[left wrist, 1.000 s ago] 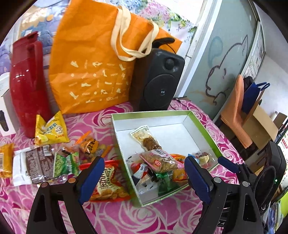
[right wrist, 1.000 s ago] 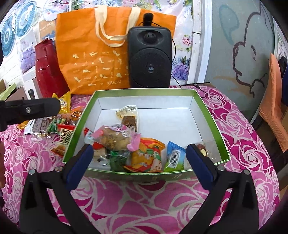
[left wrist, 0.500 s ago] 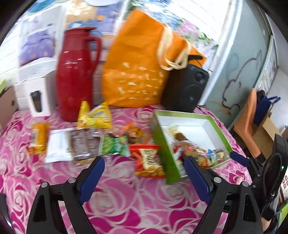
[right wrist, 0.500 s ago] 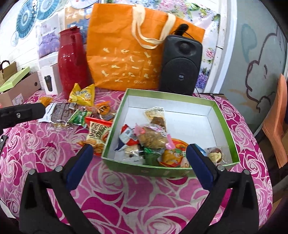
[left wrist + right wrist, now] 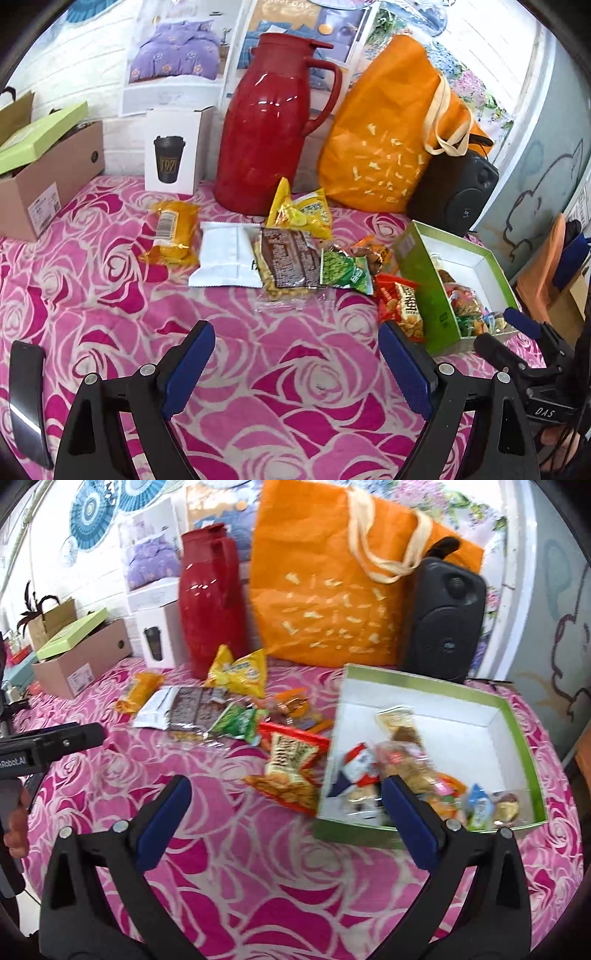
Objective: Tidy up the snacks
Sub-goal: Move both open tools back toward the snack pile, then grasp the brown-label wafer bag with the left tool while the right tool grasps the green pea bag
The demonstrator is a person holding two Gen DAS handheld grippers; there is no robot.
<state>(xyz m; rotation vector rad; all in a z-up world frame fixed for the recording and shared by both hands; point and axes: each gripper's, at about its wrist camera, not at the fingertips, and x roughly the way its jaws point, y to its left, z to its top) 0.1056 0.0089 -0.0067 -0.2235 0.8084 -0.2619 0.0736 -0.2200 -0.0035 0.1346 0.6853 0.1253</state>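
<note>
The left gripper hangs over the pink rose tablecloth with its blue fingers spread wide and nothing between them. The right gripper is spread wide too and holds nothing. It sits above the cloth just in front of the green box. The box is white inside and has a pile of small snacks in its near part, with a pink see-through bag of cookies on top and a little blue packet in the near corner. A red and yellow snack bag lies on the cloth, touching the left side of the box. Farther left more snacks lie close together: a green packet, a brown packet, a white packet, a yellow chip bag and an orange-yellow packet off by itself. Some small orange candies sit between the green packet and the box. At the back of the table stand a red jug, an orange tote bag, a black speaker and a white box with a cup picture. A cardboard box sits at the far left, and a dark phone lies near the left gripper.
</note>
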